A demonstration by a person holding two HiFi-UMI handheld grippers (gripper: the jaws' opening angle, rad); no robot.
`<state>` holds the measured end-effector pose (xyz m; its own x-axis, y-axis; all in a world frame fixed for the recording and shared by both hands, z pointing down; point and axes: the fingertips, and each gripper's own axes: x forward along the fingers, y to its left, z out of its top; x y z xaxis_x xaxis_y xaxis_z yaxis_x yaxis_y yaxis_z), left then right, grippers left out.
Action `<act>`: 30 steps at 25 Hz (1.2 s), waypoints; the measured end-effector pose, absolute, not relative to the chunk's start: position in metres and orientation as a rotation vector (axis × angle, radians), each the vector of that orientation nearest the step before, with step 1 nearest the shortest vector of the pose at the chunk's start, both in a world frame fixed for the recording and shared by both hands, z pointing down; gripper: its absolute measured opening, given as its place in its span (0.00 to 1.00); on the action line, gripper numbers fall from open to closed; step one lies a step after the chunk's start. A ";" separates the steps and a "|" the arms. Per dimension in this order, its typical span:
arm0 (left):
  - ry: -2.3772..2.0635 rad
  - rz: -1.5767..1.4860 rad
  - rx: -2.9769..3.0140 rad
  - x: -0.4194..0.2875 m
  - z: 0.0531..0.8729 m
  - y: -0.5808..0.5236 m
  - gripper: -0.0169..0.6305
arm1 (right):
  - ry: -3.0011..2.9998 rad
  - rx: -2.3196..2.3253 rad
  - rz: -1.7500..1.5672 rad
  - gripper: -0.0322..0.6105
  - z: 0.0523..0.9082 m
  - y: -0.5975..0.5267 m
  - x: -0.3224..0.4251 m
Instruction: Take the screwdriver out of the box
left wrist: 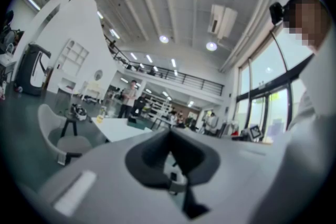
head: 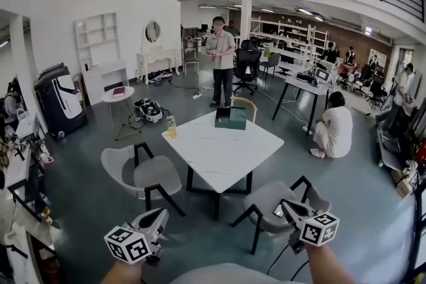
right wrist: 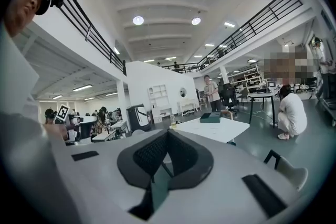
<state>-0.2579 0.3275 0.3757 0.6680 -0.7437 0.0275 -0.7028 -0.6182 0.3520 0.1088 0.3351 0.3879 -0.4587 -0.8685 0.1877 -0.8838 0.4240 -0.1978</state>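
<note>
Left gripper [head: 158,215], low at left, jaws closed and empty. Centre: white table [head: 223,151] bearing the dark green box [head: 230,118] at its far edge (the screwdriver itself cannot be made out). Right gripper [head: 286,205], low at right, jaws likewise together, holding nothing.

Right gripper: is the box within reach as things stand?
Probably not. The box sits at the far edge of the white table; most of that table and a grey chair lie between it and the right gripper.
</note>
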 end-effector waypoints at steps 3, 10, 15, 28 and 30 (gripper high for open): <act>-1.149 -0.181 2.545 -0.241 0.375 0.332 0.03 | -2.599 1.594 0.403 0.06 0.387 0.339 0.121; -1.149 -0.193 2.523 -0.190 0.375 0.339 0.03 | -2.598 1.571 0.405 0.06 0.386 0.346 0.160; -1.144 -0.184 2.510 -0.164 0.376 0.342 0.03 | -2.610 1.535 0.409 0.06 0.388 0.345 0.175; -1.121 -0.172 2.472 -0.165 0.396 0.285 0.03 | -2.593 1.493 0.449 0.06 0.411 0.285 0.167; -1.108 -0.175 2.470 -0.173 0.402 0.261 0.03 | -2.580 1.500 0.450 0.06 0.415 0.264 0.160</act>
<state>-0.1727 0.2607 0.4024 0.6735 -0.7369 0.0577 -0.6833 -0.5909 0.4288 0.1604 0.2642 0.4147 -0.5001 -0.8282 0.2528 -0.8649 0.4634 -0.1929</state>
